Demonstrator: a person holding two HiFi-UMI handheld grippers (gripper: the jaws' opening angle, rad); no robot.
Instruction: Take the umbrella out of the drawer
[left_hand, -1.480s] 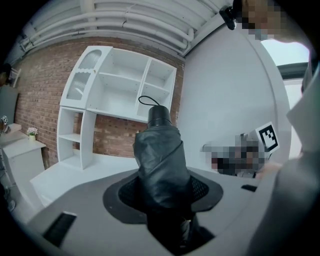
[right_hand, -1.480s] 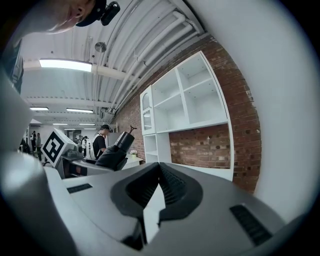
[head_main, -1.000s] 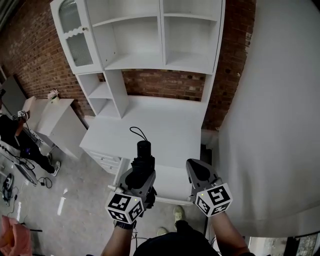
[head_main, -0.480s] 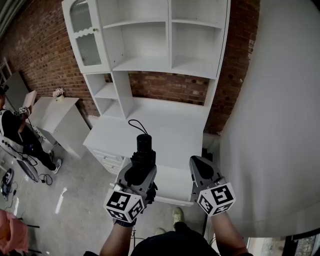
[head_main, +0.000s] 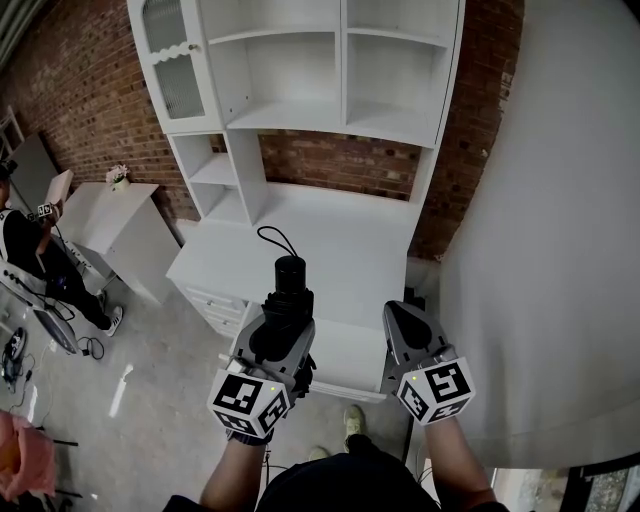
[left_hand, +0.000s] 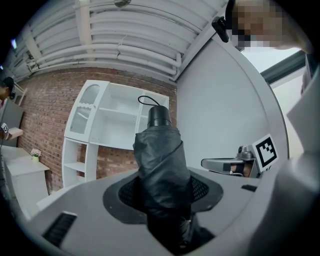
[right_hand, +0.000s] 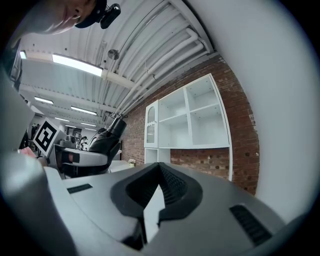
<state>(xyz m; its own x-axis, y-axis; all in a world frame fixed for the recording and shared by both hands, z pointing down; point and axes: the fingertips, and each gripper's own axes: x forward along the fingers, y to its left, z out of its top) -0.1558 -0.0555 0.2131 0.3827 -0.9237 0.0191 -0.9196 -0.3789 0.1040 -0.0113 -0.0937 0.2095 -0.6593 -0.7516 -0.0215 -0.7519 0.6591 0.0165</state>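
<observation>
— From the head view: what of the tongs?
— Can see the left gripper (head_main: 286, 308) clenched round a folded black umbrella (head_main: 289, 283), held in the air clear of the open drawer (head_main: 345, 362) under the white desk (head_main: 340, 245). Cannot make out much of the drawer's inside, covered by both grippers. Beside it, the right gripper (head_main: 396, 313), pinched together and empty.
— And around?
— A white shelf unit (head_main: 300, 70) against a brick wall (head_main: 70, 90), a low cabinet (head_main: 120, 225) to the left, and a person (head_main: 25, 260) cut off by the frame edge.
— Left gripper view?
— Shows only the umbrella's upper part, the rest lost in the dark between the jaws. Cord loop (left_hand: 148, 100) on top. Blocks part of the shelves.
— Right gripper view?
— Jaws closed on nothing. To the left, just the umbrella's end poking past the other gripper.
</observation>
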